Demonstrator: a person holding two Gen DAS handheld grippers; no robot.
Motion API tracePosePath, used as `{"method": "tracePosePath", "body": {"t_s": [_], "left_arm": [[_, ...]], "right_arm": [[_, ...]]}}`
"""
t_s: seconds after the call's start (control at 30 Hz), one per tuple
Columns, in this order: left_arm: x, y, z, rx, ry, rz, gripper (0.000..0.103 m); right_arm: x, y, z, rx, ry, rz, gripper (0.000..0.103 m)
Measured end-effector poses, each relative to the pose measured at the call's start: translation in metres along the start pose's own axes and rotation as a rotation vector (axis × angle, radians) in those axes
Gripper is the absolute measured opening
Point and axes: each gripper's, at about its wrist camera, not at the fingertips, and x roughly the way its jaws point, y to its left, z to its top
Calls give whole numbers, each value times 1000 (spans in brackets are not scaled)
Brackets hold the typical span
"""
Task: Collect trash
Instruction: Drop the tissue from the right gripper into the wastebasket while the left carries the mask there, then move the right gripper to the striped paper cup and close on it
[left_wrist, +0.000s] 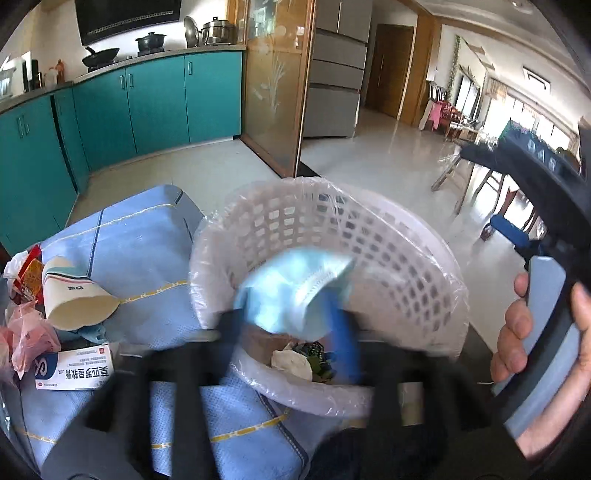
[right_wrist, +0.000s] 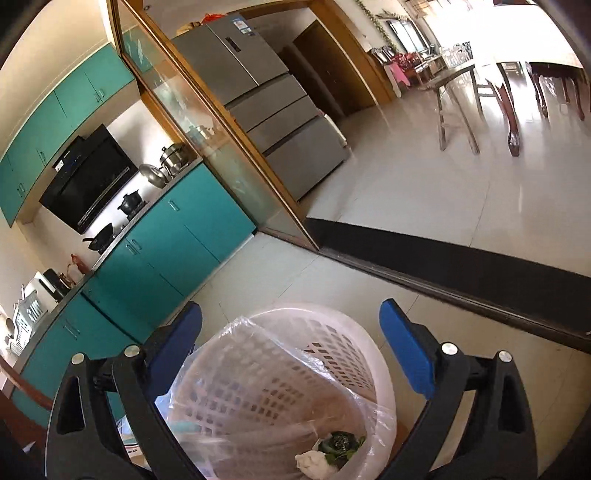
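A white lattice bin (left_wrist: 369, 243) lined with a clear bag stands at the edge of a blue cloth (left_wrist: 140, 243). My left gripper (left_wrist: 295, 317), blurred, is shut on a light blue face mask (left_wrist: 291, 284) and holds it over the bin's mouth. Paper and green scraps (left_wrist: 306, 358) lie in the bin. My right gripper (right_wrist: 291, 343) is open and empty just above the bin (right_wrist: 273, 384); it also shows at the right of the left wrist view (left_wrist: 517, 206). A paper cup (left_wrist: 74, 295), a white medicine box (left_wrist: 74, 369), pink plastic (left_wrist: 26, 332) and a red wrapper (left_wrist: 29, 273) lie on the cloth.
Teal kitchen cabinets (left_wrist: 147, 107) with pots run along the back left. A glass sliding door (left_wrist: 273, 81) and a grey fridge (right_wrist: 273, 110) stand behind the bin. A dining table and chairs (right_wrist: 498, 92) stand on the tiled floor at far right.
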Motion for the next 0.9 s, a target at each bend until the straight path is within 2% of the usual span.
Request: {"method": "tracePosePath", "body": {"t_s": [0.07,0.17,0.27,0.3,0.4,0.47,0.53,0.63,0.7,0.77,0.9], "left_arm": [[-8,5,-5,-5,-38,47,67],[-36,35,-18,-48,-99,197,66],[-76,81,-39,-111,-157,409,61],[-92,105,-49,-148,-159,509,61],[-113,161,-69,-221,-110,667,62],[-117,194,-82,-274,-50,734,68],[-118,221,-93,-333,-14,751,76],[-113,236,-106,-370,33,752,77],[-109,237,-111,-353,60,740,79],[-106,236,-117,-309,69,744,82],[-100,236,-117,-264,70,781,82]], "right_arm": [[5,15,-6,-54,21,26,95],[2,41,-18,-159,20,86,95],[4,71,-35,-275,50,199,95],[6,84,-43,-326,73,251,95],[14,125,-76,-486,196,405,95],[19,152,-105,-570,303,499,95],[26,178,-134,-620,399,559,95],[37,214,-166,-674,505,598,95],[45,233,-182,-724,536,594,95],[58,251,-195,-763,549,553,95],[73,272,-212,-753,562,514,95]]}}
